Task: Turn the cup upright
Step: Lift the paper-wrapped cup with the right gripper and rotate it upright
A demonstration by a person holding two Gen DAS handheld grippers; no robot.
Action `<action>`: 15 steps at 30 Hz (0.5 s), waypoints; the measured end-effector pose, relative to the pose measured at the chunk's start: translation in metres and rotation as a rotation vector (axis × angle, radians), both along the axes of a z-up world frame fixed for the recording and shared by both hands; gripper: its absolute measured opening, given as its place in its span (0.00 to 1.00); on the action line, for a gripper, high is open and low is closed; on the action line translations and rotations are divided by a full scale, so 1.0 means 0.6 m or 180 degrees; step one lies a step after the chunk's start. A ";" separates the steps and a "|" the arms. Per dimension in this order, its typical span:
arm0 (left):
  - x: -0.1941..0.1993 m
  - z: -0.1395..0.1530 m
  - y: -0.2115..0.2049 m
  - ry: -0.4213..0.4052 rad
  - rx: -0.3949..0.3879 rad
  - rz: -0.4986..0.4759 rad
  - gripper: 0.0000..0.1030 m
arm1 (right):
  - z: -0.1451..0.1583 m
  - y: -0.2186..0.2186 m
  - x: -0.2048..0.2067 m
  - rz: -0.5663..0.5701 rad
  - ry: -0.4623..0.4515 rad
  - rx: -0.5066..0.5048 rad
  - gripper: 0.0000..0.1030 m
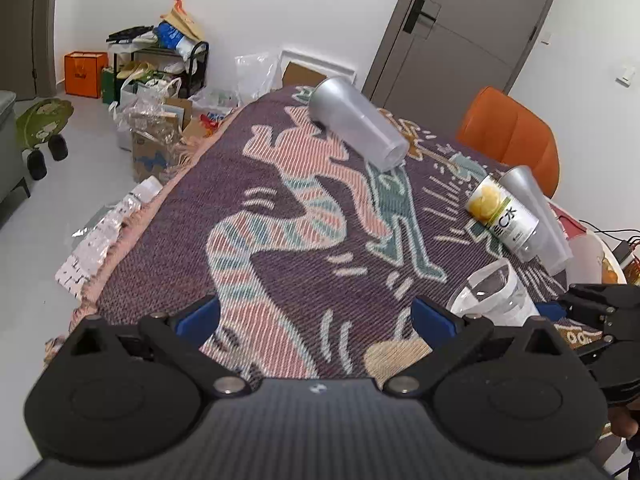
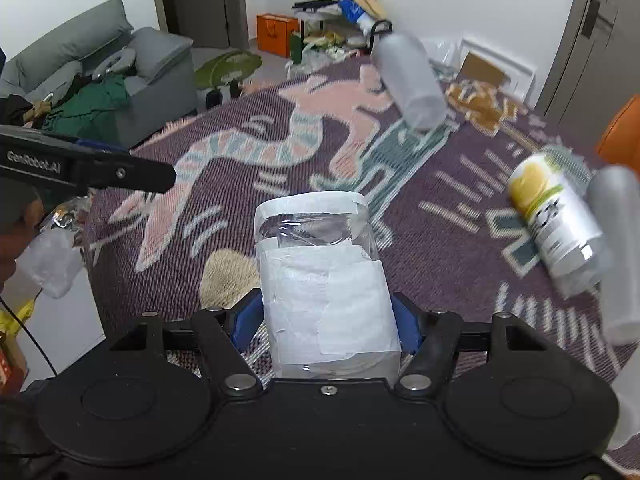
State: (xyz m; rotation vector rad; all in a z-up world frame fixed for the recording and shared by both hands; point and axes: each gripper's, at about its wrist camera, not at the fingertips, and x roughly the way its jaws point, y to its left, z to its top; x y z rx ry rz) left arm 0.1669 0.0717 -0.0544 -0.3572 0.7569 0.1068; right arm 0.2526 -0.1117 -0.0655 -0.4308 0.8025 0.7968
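A clear plastic cup wrapped in white tape (image 2: 326, 276) sits between the blue pads of my right gripper (image 2: 326, 320), which is shut on it; the cup lies tilted with its mouth pointing away. The same cup (image 1: 494, 294) shows at the lower right of the left wrist view, with the right gripper's fingers (image 1: 596, 300) beside it. My left gripper (image 1: 316, 312) is open and empty over the patterned cloth (image 1: 280, 208). Its body shows at the left of the right wrist view (image 2: 80, 168).
A frosted cup (image 1: 358, 122) lies on its side at the far end of the table. A lemon-print cup (image 1: 504, 216) and another frosted cup (image 1: 536, 216) lie at the right. An orange chair (image 1: 512, 132) stands behind. Bags and boxes (image 1: 156, 120) clutter the floor at left.
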 end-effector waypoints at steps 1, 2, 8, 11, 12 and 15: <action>-0.001 -0.003 0.002 0.0015 -0.0007 0.0006 0.98 | -0.009 0.003 0.001 0.0007 0.0051 -0.0025 0.64; -0.002 -0.006 0.004 0.0030 -0.0016 0.0013 0.98 | -0.015 0.005 0.000 -0.0001 0.0065 -0.0040 0.65; -0.001 -0.004 -0.001 0.0048 -0.0041 -0.0046 0.98 | -0.005 -0.011 -0.005 -0.0086 0.0109 0.0140 0.80; 0.002 0.003 -0.013 0.0025 -0.0071 -0.0134 0.98 | 0.006 -0.028 -0.011 -0.0162 0.0127 0.0271 0.80; 0.005 0.005 -0.017 0.0021 -0.0085 -0.0154 0.98 | 0.010 -0.037 -0.014 -0.0200 0.0122 0.0325 0.80; 0.012 0.008 -0.030 0.0015 -0.0189 -0.0232 0.98 | 0.023 -0.058 -0.022 -0.0342 0.0096 0.0470 0.80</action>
